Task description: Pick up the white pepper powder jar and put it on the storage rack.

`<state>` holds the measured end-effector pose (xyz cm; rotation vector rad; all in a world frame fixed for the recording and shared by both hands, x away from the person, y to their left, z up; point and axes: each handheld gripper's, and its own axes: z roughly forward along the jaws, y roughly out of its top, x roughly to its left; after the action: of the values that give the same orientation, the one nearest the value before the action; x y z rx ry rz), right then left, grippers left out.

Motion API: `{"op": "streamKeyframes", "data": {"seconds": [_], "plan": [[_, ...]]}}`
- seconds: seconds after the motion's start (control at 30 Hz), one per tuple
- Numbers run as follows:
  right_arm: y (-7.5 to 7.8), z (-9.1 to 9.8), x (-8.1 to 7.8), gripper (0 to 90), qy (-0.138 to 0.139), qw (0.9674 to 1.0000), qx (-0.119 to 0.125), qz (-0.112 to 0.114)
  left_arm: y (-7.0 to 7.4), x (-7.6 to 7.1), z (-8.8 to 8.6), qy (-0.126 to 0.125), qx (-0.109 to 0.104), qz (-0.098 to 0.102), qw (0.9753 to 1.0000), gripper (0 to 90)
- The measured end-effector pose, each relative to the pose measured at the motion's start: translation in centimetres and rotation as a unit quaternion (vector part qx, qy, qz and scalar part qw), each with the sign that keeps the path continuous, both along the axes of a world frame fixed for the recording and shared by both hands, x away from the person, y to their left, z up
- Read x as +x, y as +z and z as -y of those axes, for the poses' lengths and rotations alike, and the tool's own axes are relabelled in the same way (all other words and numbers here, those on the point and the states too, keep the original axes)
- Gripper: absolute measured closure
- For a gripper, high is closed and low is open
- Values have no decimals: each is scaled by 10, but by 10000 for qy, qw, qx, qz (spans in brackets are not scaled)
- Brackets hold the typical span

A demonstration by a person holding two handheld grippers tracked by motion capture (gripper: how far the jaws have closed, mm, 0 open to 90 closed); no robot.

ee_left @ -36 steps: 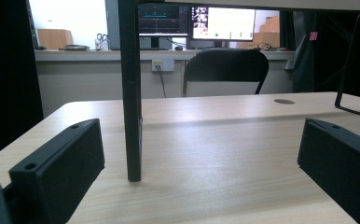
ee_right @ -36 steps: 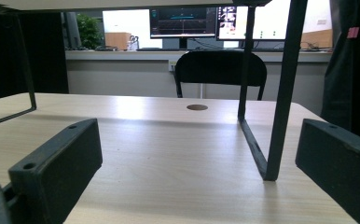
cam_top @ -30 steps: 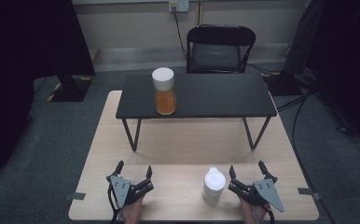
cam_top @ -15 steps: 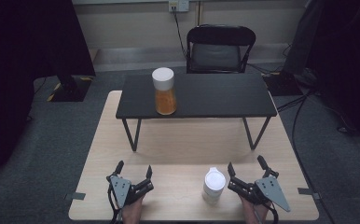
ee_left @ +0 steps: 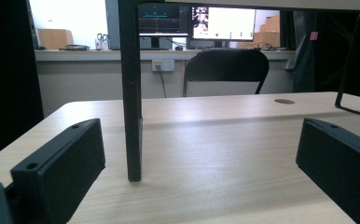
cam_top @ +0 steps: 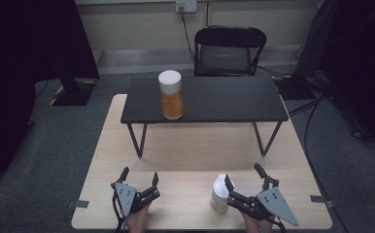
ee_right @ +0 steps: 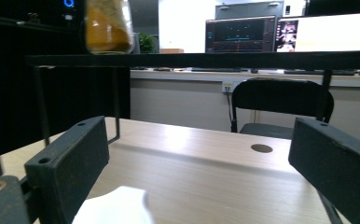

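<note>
now that the right tool has edged left beside the white bottle — both tools gape, empty — a grab looks near.

The table has a pale wood-grain top, smooth with a soft sheen; the small raised table on it has a matt black top on thin black metal legs; the jar looks like clear, glossy plastic or glass, with orange contents and a smooth white lid; the small bottle is white and smooth; the left gripper and right gripper have matt black plastic-looking jaws; the chair has a dark padded seat; the floor is rough grey carpet.
</note>
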<state>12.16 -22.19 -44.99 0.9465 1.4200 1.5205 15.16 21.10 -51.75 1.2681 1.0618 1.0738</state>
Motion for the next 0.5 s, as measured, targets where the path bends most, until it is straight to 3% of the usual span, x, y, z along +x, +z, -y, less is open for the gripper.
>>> {"op": "streamKeyframes", "data": {"seconds": [0.3, 0.5], "plan": [[-6, -13, -7, 63, 293, 9995, -88, -101, 0, 0, 0, 1, -1, 0, 10000, 5], [-11, -21, -12, 78, 325, 9992, -181, -169, 0, 0, 0, 0, -2, 1, 10000, 4]]}}
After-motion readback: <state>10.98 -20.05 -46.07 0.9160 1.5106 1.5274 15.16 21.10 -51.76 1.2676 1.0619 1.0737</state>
